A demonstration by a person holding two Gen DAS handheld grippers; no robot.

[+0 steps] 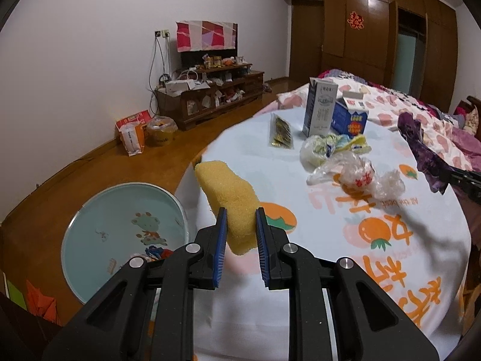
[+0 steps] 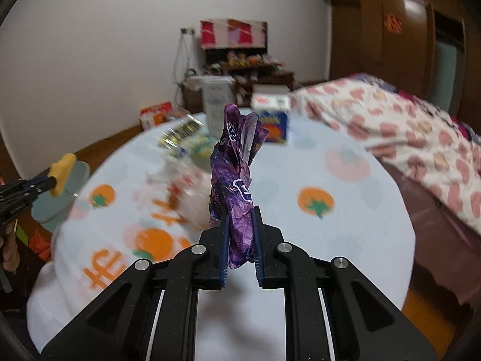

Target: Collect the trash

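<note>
My left gripper (image 1: 240, 219) is shut on a yellow sponge (image 1: 230, 198), held above the left edge of the round table (image 1: 345, 270), beside a pale blue basin (image 1: 120, 234) on the floor. My right gripper (image 2: 240, 219) is shut on a crumpled purple wrapper (image 2: 236, 180) lifted off the table; that wrapper (image 1: 421, 147) also shows at the right of the left wrist view. On the cloth lie clear plastic bags (image 1: 357, 174), a yellow-white wrapper bundle (image 1: 330, 147), a gold sachet (image 1: 281, 132), a tall grey carton (image 1: 320, 108) and a blue carton (image 1: 350, 118).
A bed with a pink-patterned quilt (image 2: 405, 126) borders the table's far right side. A low wooden cabinet (image 1: 210, 96) stands along the back wall, with bags (image 1: 132, 135) on the floor beside it. A hand (image 2: 10, 252) holds the left gripper (image 2: 42, 185) at the left.
</note>
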